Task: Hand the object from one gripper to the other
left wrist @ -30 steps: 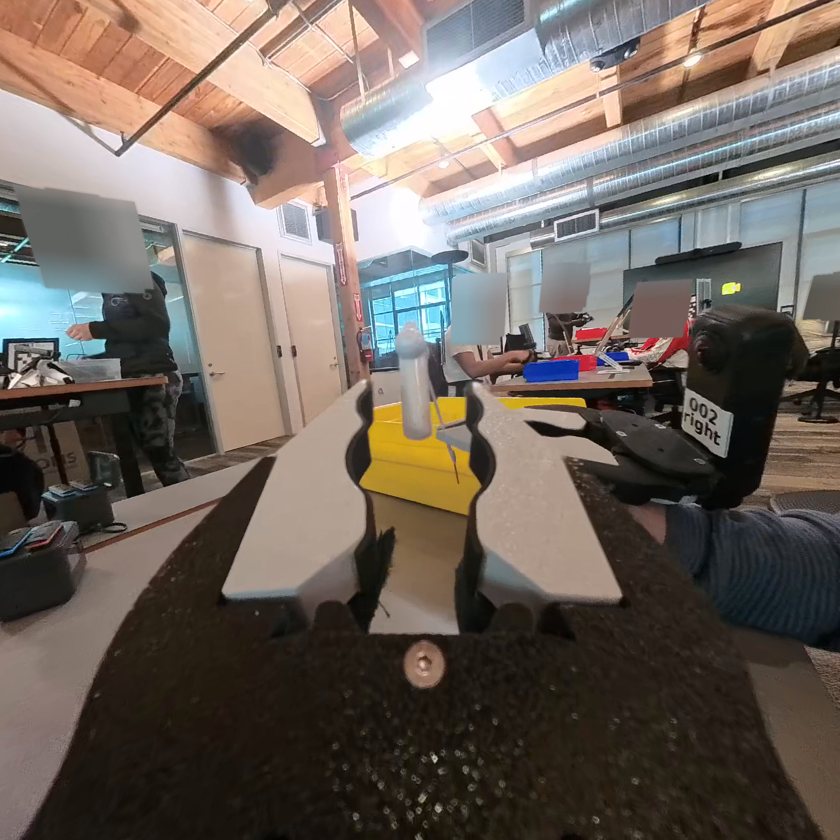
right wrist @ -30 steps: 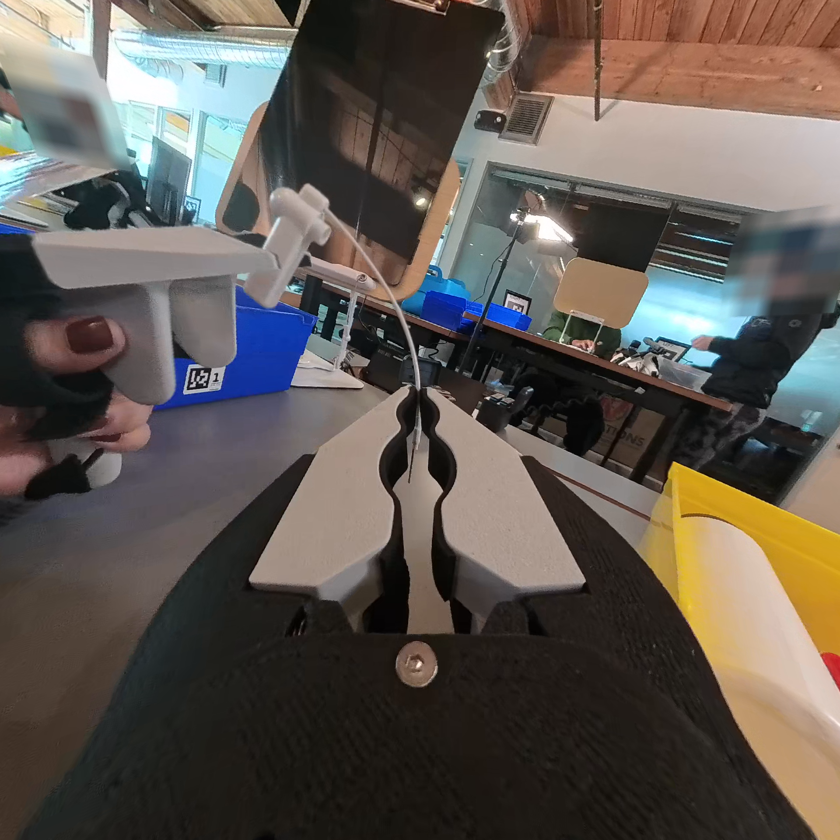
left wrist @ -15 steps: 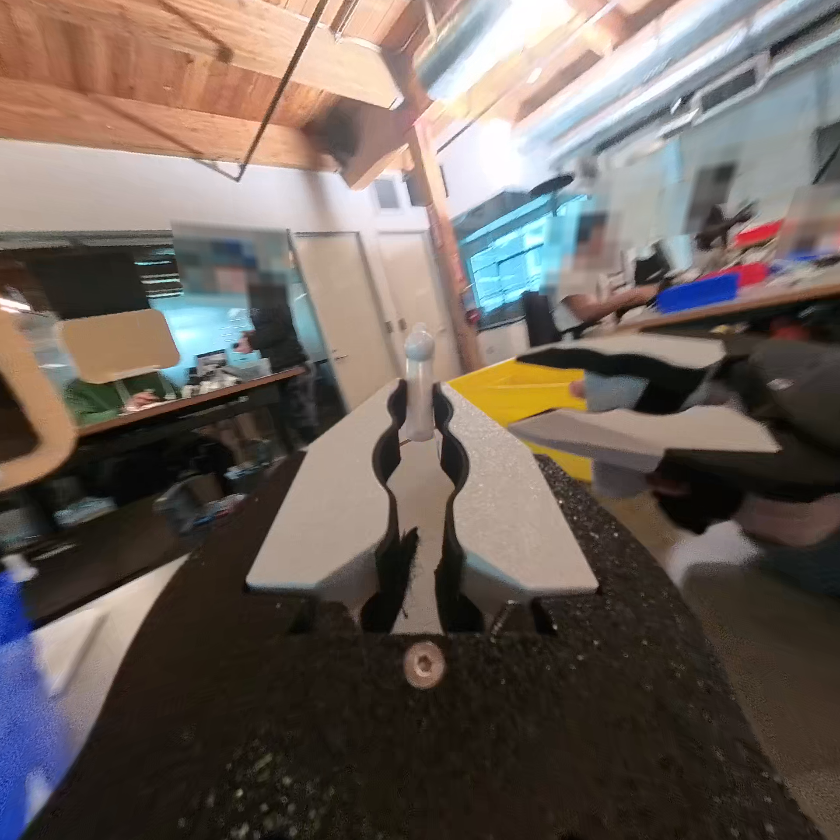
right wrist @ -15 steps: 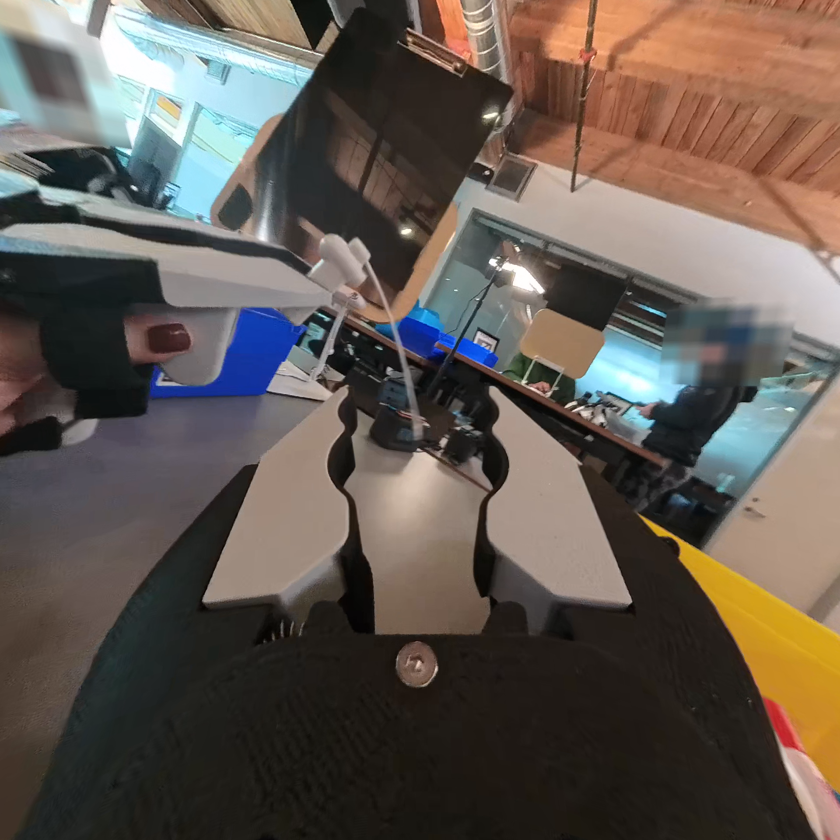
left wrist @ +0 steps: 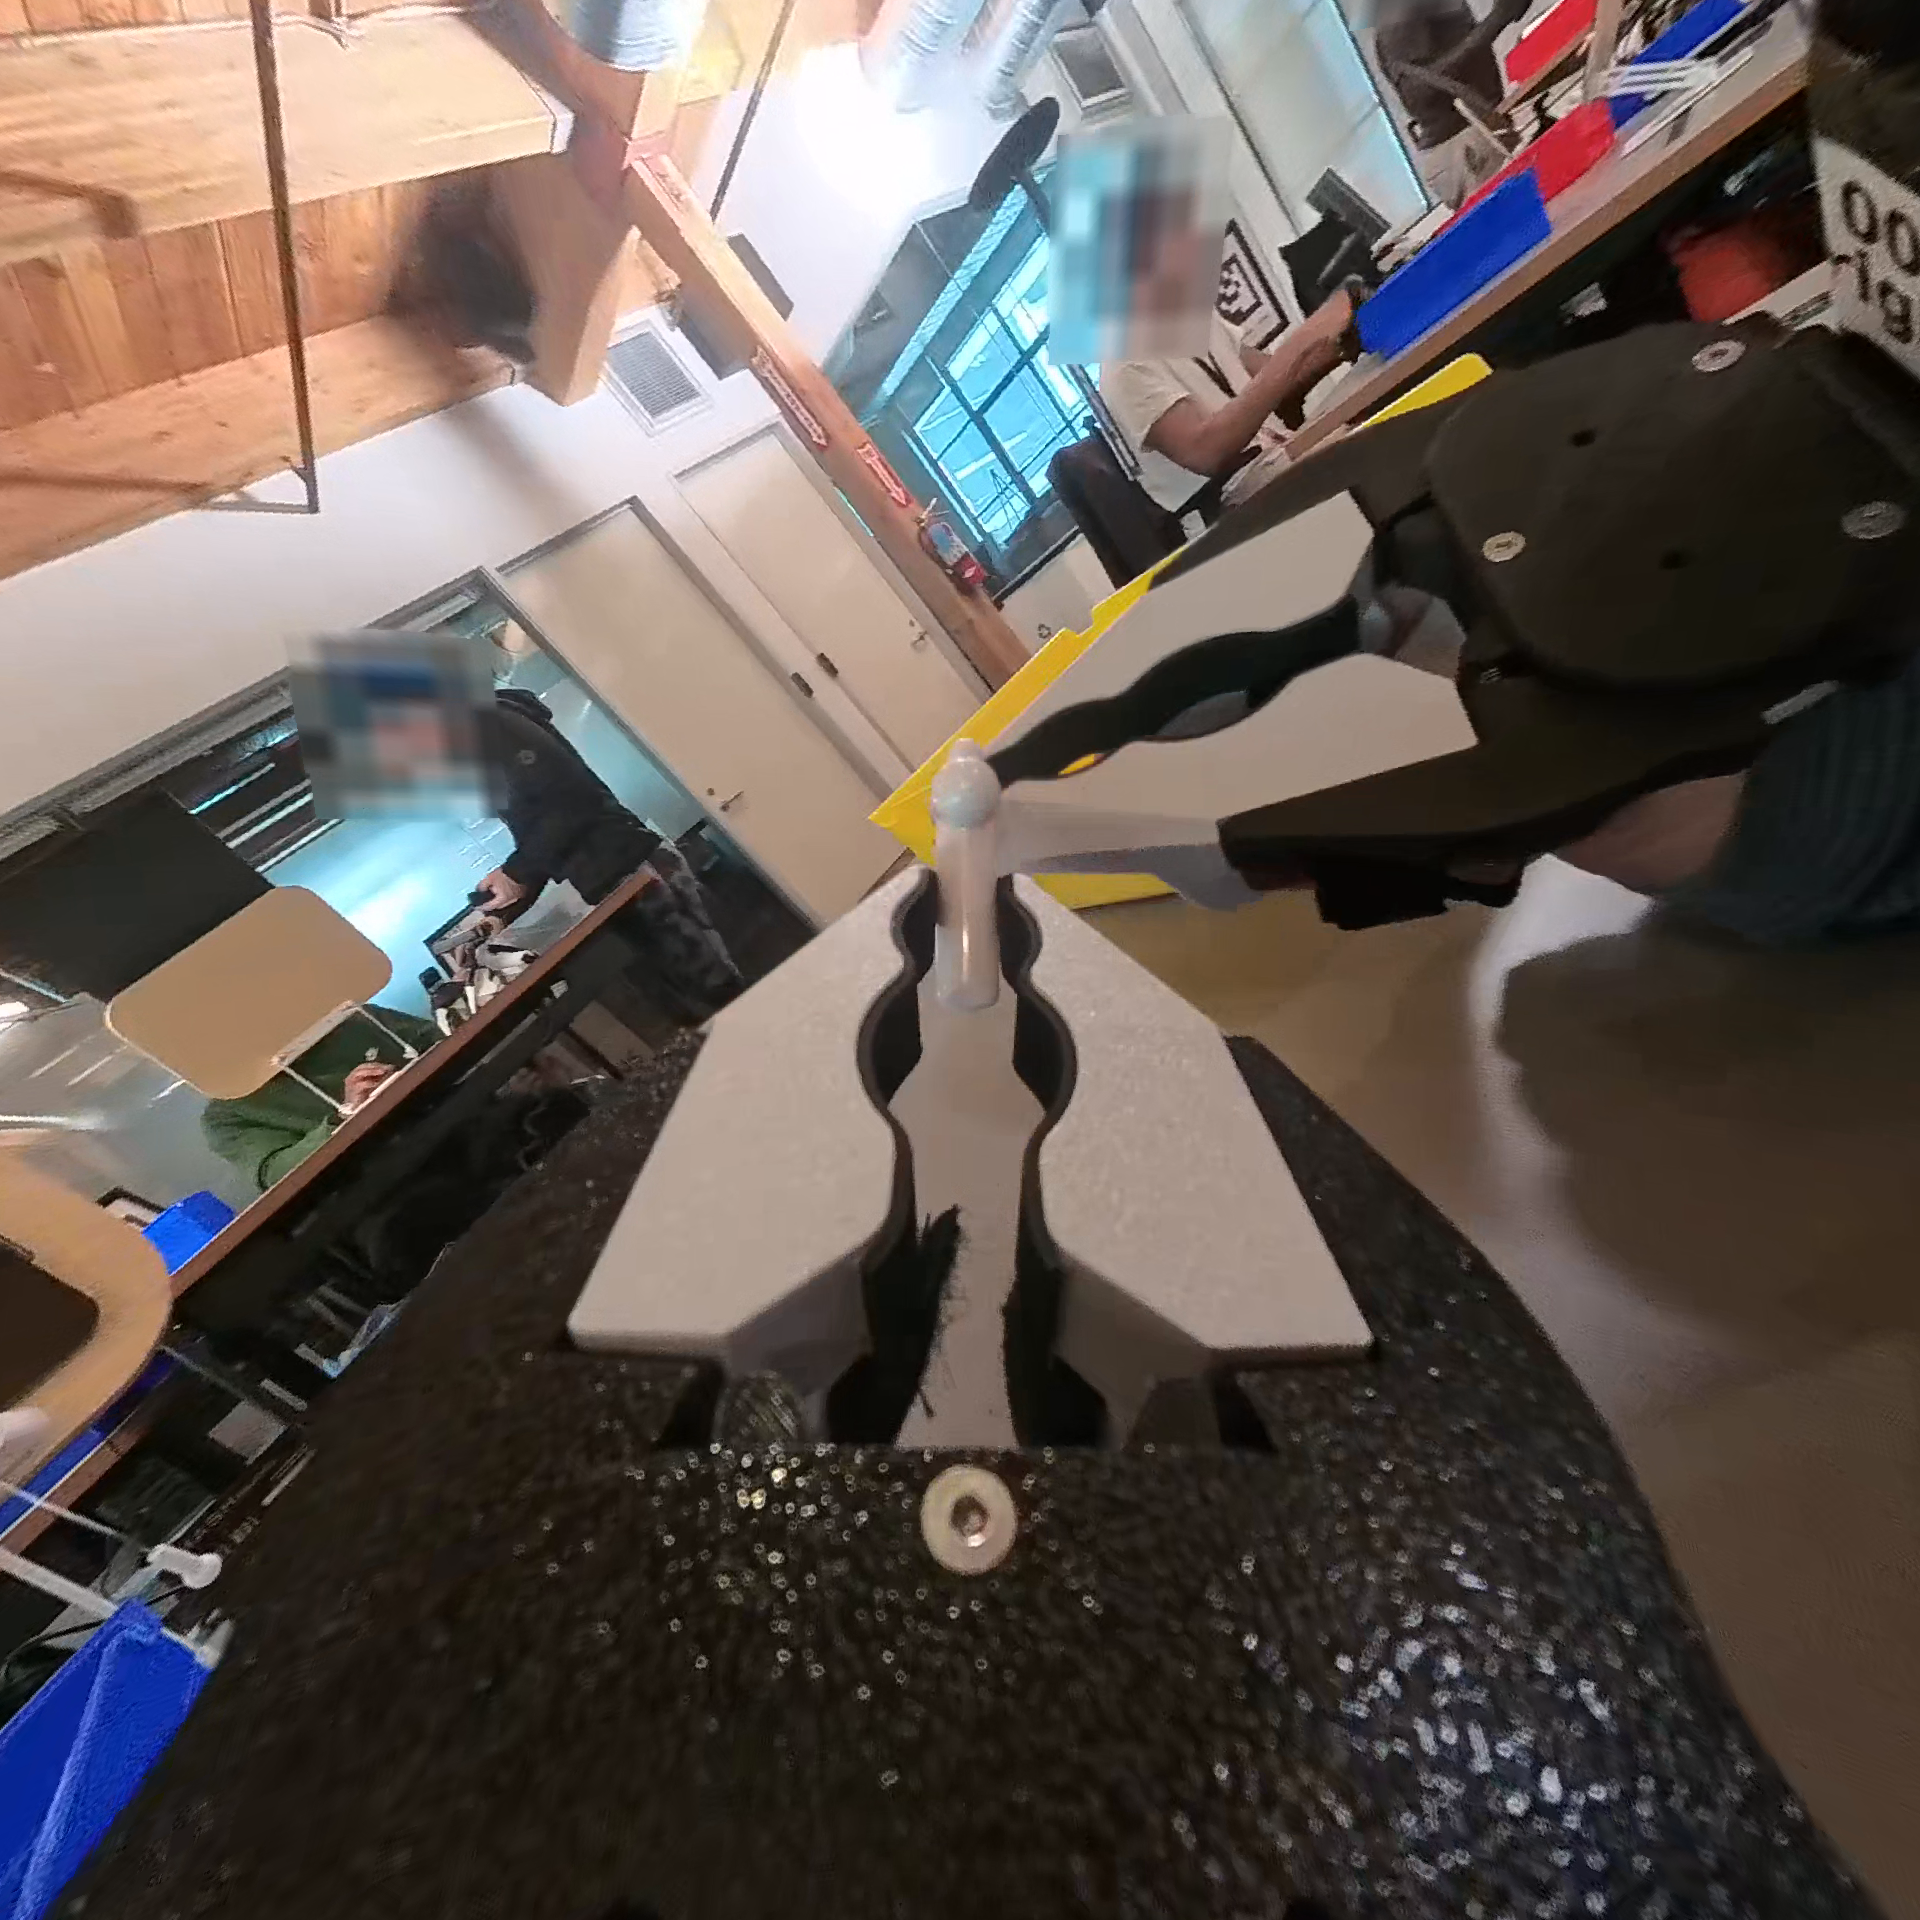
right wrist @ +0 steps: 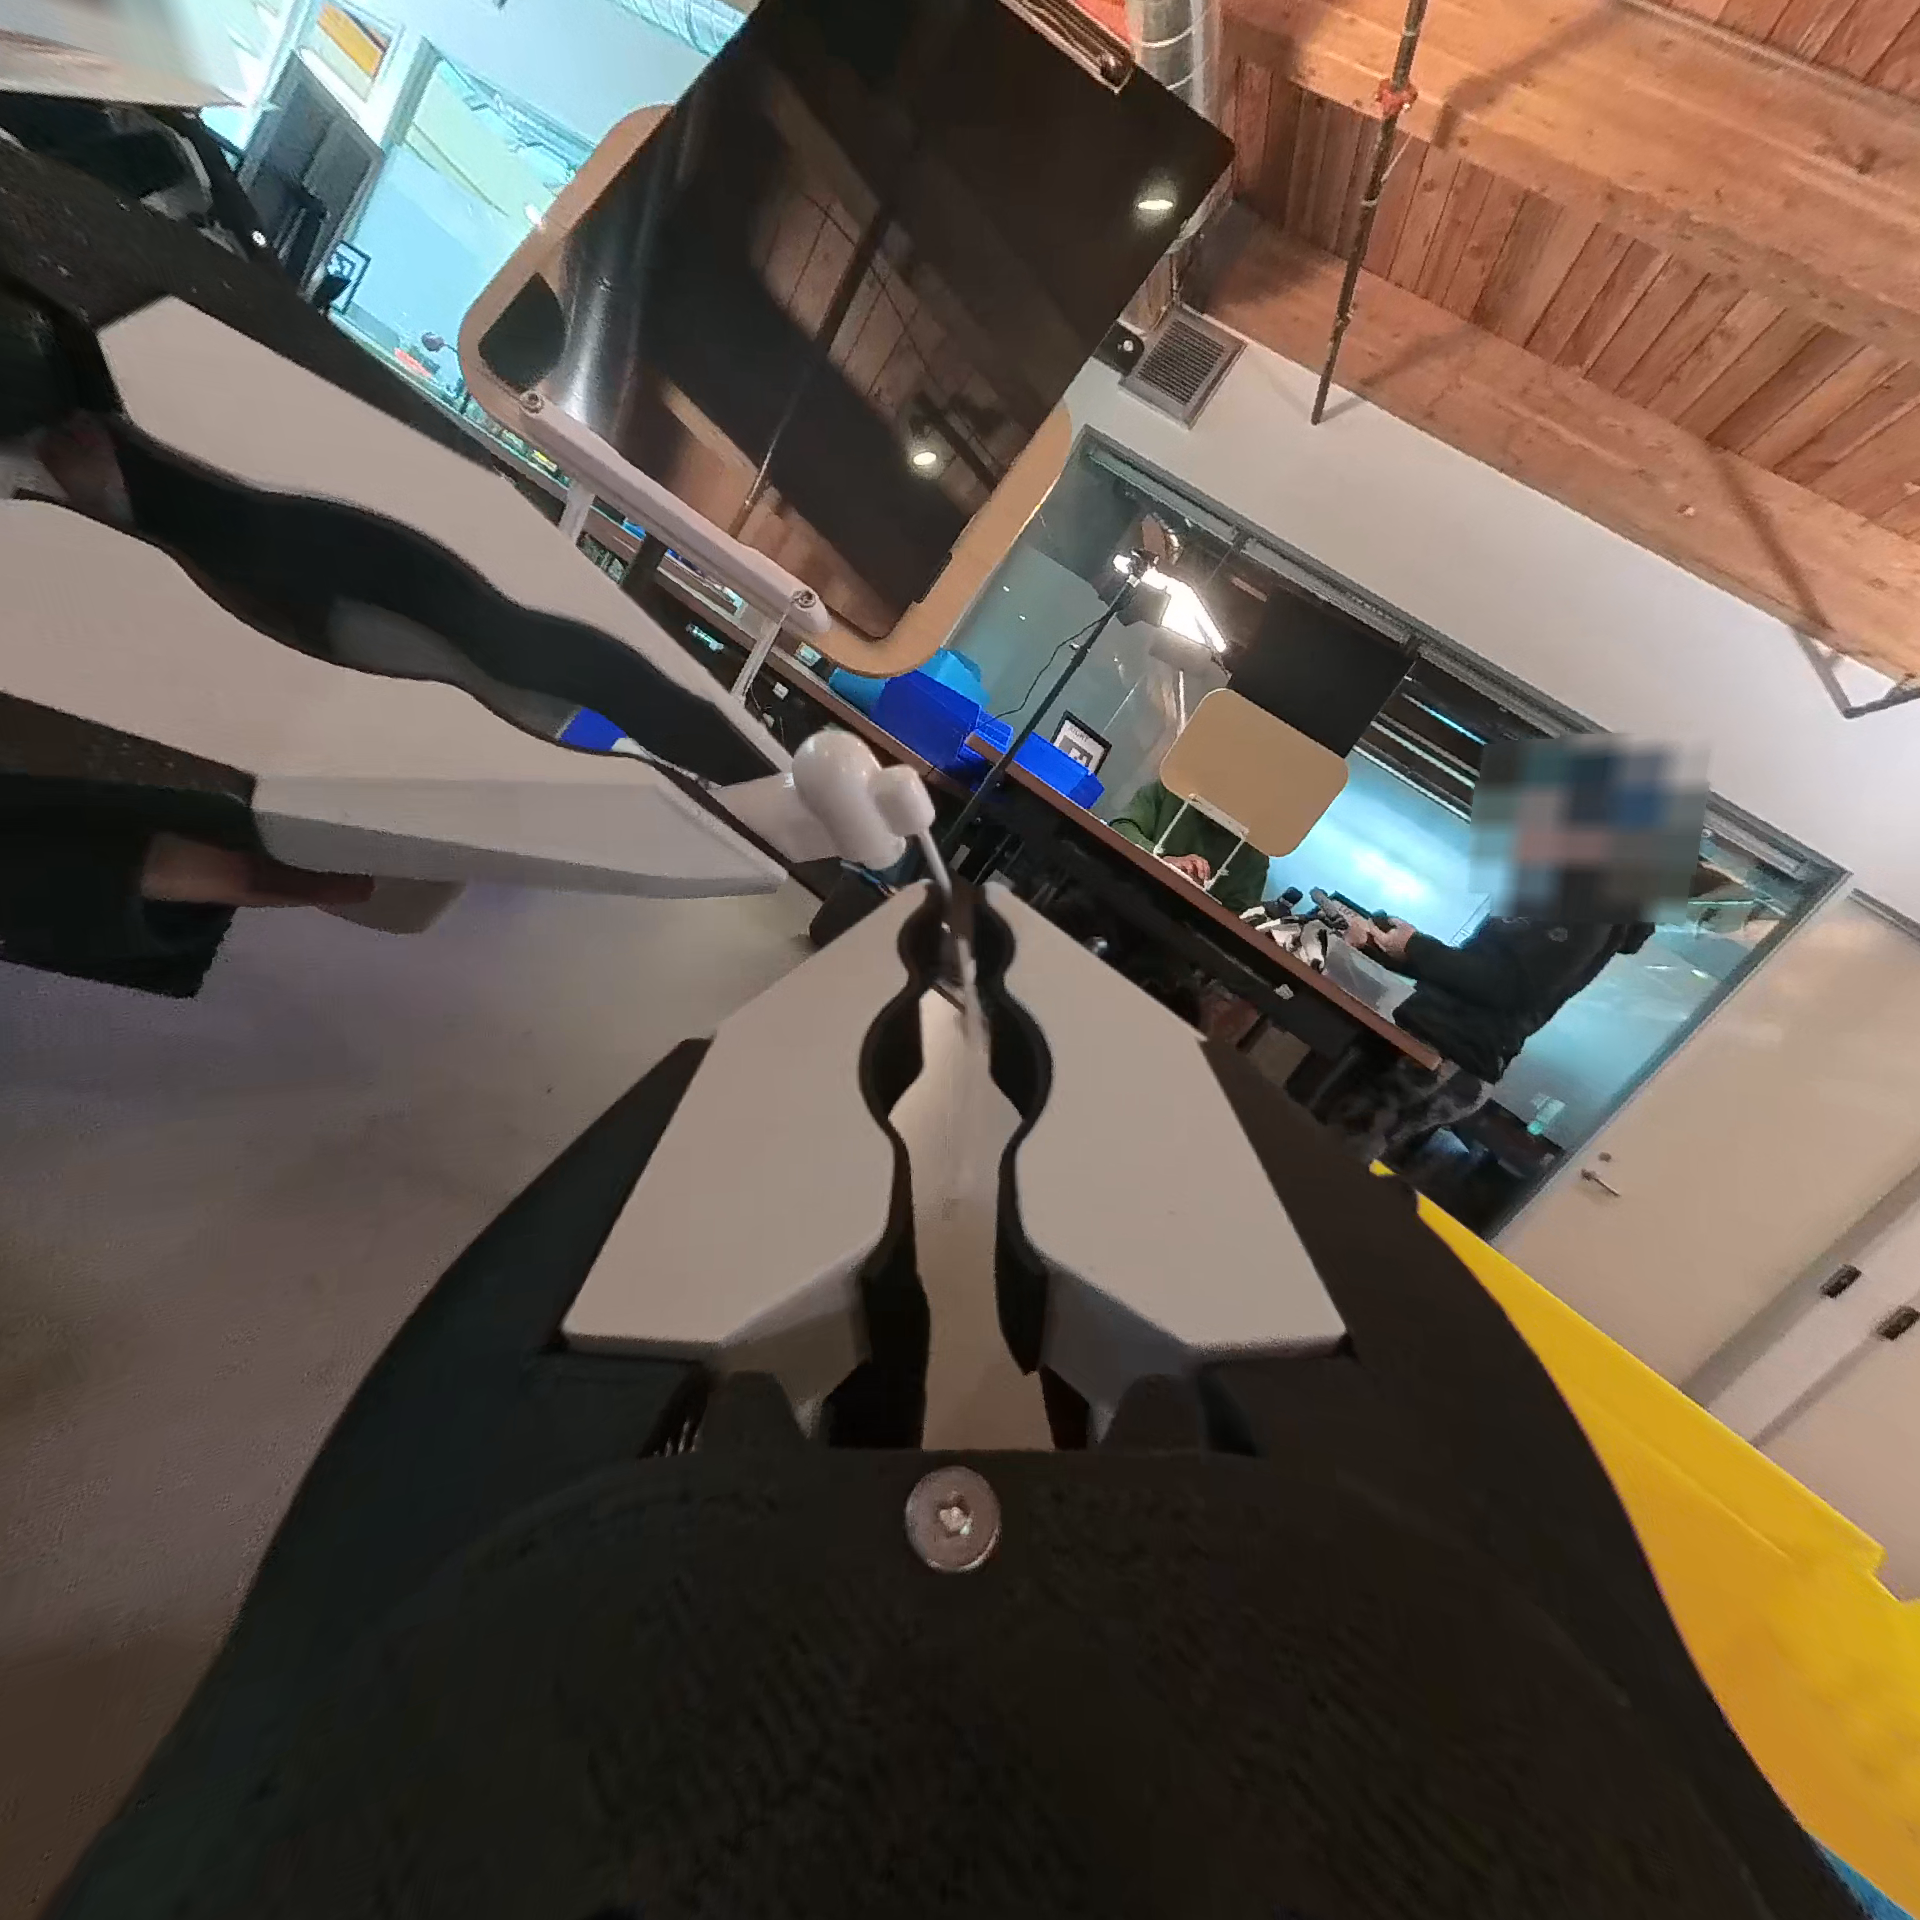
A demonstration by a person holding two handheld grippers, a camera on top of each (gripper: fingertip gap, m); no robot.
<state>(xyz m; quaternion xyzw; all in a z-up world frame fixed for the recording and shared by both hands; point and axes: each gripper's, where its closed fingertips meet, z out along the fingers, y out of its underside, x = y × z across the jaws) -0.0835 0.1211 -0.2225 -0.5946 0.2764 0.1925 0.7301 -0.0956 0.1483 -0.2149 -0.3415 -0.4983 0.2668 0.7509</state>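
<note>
- Left wrist view: my left gripper [left wrist: 966, 914] is clenched on the earbud [left wrist: 958, 821]. The white stem is pinched between the two fingertips at the centre of the frame, and the rounded head pokes out past them toward 12 o'clock.
- My right gripper [left wrist: 1013, 784] reaches in from 2 o'clock, seen side-on. Its fingertips converge right at the earbud's head, just touching or nearly so; from this angle I cannot tell what it grips.
- A yellow bin [left wrist: 1049, 665] sits behind the meeting point, toward 1 o'clock. The table [left wrist: 1558, 1143] fills the 3 to 4 o'clock side, well below both grippers.
- Right wrist view: my right gripper [right wrist: 951, 909] is squeezed nearly closed at the centre. The thin white cord [right wrist: 940, 868] runs between its fingertips, so it is pinching the cord.
- The cord leads up toward 11 o'clock to the earbud [right wrist: 842, 784], which sits at the tips of my left gripper [right wrist: 774, 805]. That gripper comes in from 9 o'clock, with fingers of the holding hand just visible under it.
- The earbud is held in the air between the two grippers, gripped at both ends, above the table [right wrist: 260, 1195].
- The bin [right wrist: 1714, 1558] shows its yellow wall at 4 o'clock.
</note>
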